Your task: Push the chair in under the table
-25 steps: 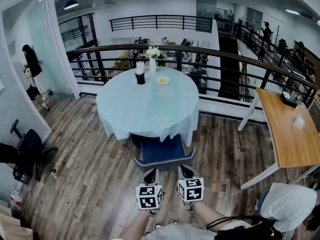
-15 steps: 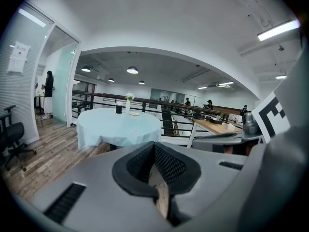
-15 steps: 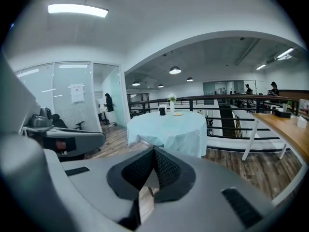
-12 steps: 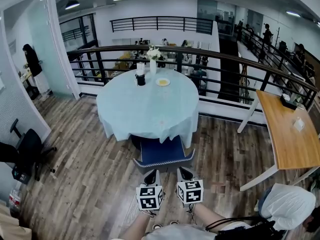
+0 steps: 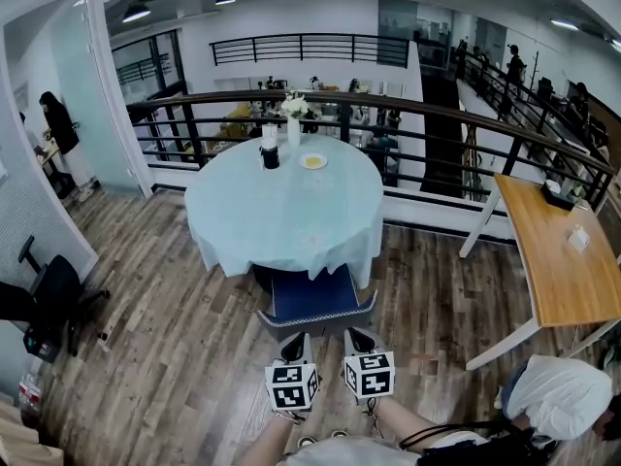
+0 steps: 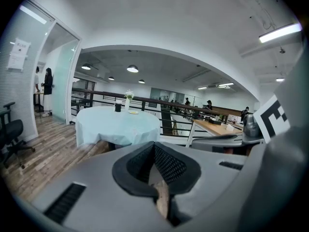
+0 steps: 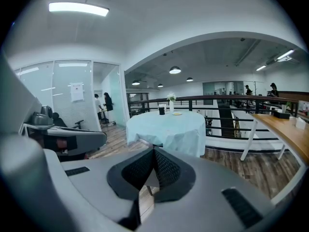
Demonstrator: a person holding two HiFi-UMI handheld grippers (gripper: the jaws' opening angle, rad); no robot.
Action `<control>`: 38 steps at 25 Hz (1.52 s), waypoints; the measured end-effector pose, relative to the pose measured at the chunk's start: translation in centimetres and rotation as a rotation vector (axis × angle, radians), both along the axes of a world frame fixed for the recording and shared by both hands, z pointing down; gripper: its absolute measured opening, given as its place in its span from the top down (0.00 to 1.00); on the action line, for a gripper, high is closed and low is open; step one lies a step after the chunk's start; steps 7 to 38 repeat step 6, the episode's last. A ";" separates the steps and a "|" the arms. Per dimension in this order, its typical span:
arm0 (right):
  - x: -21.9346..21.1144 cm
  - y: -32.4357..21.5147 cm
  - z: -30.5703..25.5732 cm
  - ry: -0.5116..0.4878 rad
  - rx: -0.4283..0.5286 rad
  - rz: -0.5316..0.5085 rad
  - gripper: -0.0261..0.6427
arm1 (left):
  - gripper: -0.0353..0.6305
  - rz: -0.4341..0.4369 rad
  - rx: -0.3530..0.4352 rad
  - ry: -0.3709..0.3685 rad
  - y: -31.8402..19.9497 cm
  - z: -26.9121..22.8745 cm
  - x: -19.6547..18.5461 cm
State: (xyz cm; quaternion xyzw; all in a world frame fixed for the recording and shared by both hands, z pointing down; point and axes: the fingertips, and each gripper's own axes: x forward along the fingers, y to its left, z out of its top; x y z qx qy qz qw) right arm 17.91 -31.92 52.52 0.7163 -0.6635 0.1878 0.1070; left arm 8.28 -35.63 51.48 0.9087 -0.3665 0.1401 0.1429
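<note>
Left gripper [image 5: 294, 343] & right gripper [image 5: 360, 338], both closed w/ nothing held, sit just behind chair [image 5: 312, 294], seat partly under table [image 5: 281, 202]; next prob. push fwd.

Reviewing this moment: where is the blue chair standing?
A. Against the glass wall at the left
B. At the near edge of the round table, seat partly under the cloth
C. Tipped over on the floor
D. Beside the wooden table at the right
B: in the head view the blue chair stands upright at the near edge of the round table, its seat reaching under the hanging cloth and its back sticking out toward the person.
</note>
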 end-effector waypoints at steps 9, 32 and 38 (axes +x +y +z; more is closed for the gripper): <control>0.1 0.4 0.3 -0.005 -0.003 0.008 0.94 | 0.94 -0.002 -0.001 0.002 0.1 0.1 -0.1; 0.1 0.4 0.3 -0.005 -0.003 0.008 0.94 | 0.94 -0.002 -0.001 0.002 0.1 0.1 -0.1; 0.1 0.4 0.3 -0.005 -0.003 0.008 0.94 | 0.94 -0.002 -0.001 0.002 0.1 0.1 -0.1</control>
